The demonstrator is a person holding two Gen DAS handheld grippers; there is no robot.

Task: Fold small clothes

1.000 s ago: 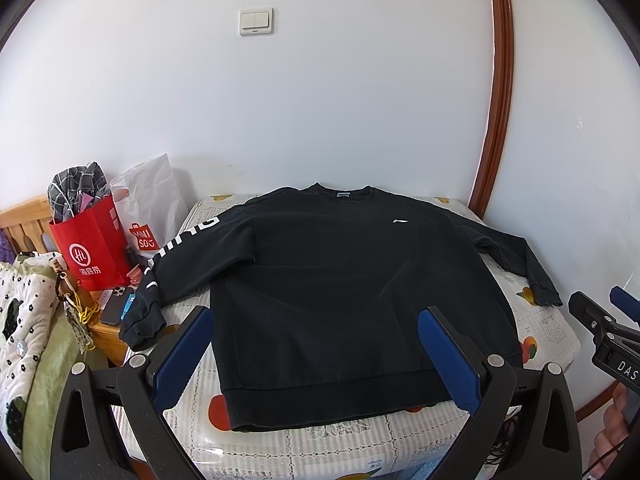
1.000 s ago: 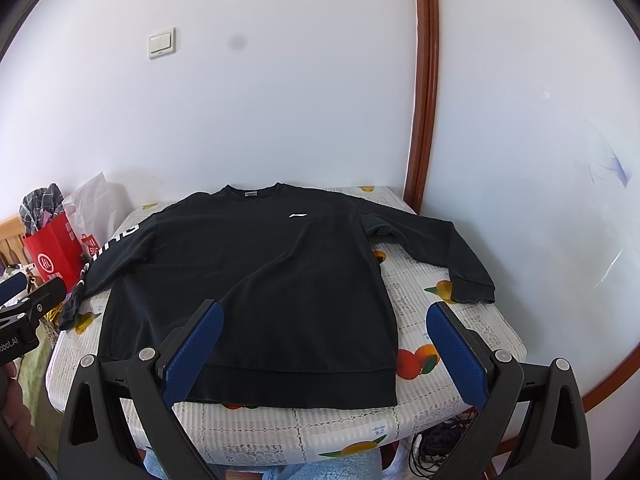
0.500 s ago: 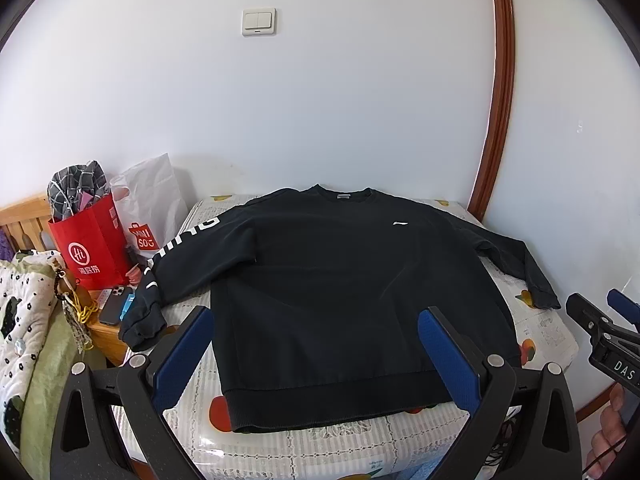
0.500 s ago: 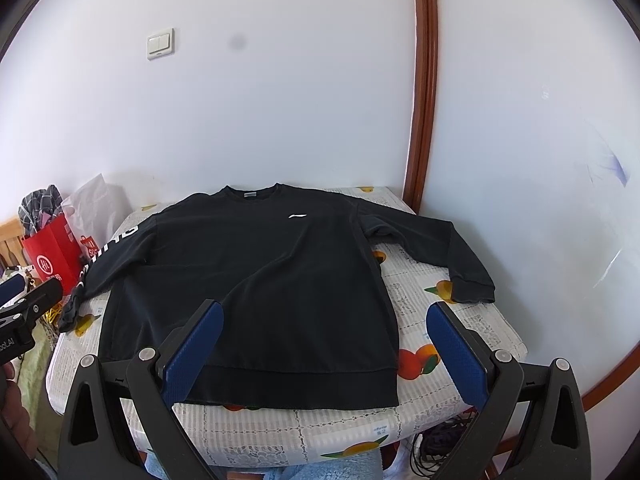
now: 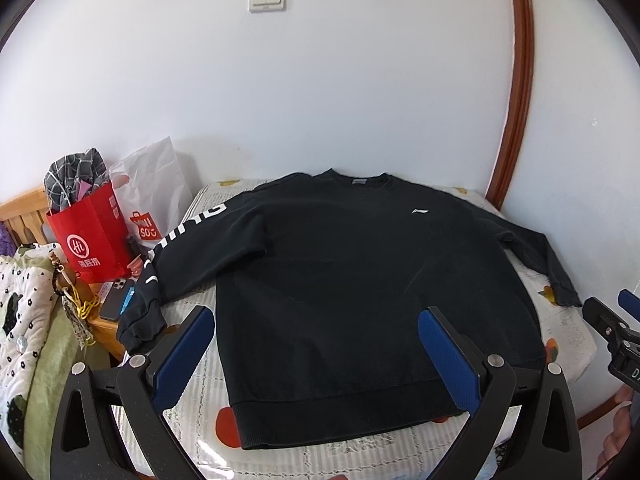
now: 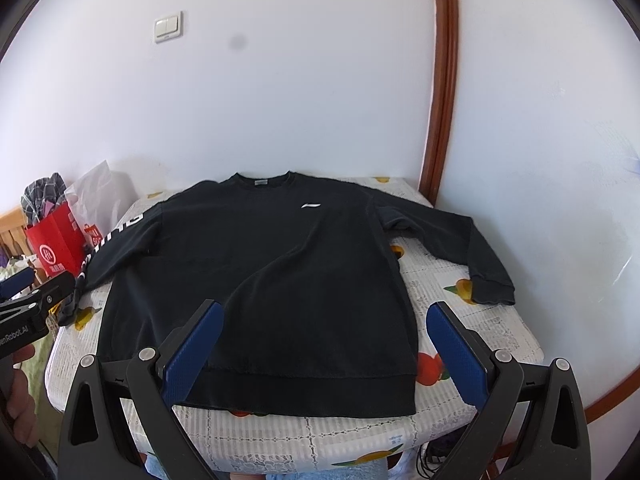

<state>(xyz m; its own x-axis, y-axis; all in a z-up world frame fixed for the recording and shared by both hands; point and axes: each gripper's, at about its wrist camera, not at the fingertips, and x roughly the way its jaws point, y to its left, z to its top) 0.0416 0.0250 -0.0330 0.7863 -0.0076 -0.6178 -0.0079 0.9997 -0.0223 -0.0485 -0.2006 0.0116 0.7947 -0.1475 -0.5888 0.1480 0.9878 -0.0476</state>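
Observation:
A black long-sleeved sweatshirt (image 5: pixel 352 280) (image 6: pixel 280 280) lies flat and face up on a small table, collar toward the wall, both sleeves spread out. Its left sleeve with white lettering (image 5: pixel 188 240) hangs over the table's left edge. The plain right sleeve (image 6: pixel 452 248) rests on the tablecloth. My left gripper (image 5: pixel 316 316) hovers open above the hem, nothing between its blue pads. My right gripper (image 6: pixel 324 312) is also open and empty, above the hem's right part. Each gripper shows at the edge of the other's view.
The table (image 6: pixel 480 332) has a fruit-print cloth and stands in a white wall corner with a brown trim (image 6: pixel 440 120). At the left are a red paper bag (image 5: pixel 90 236), a white plastic bag (image 5: pixel 156 196), a phone (image 5: pixel 116 298) on a wooden stand, and bedding (image 5: pixel 24 312).
Both grippers have drifted slightly; the sweatshirt sits a little lower and nearer in the left wrist view. The garment itself has not moved.

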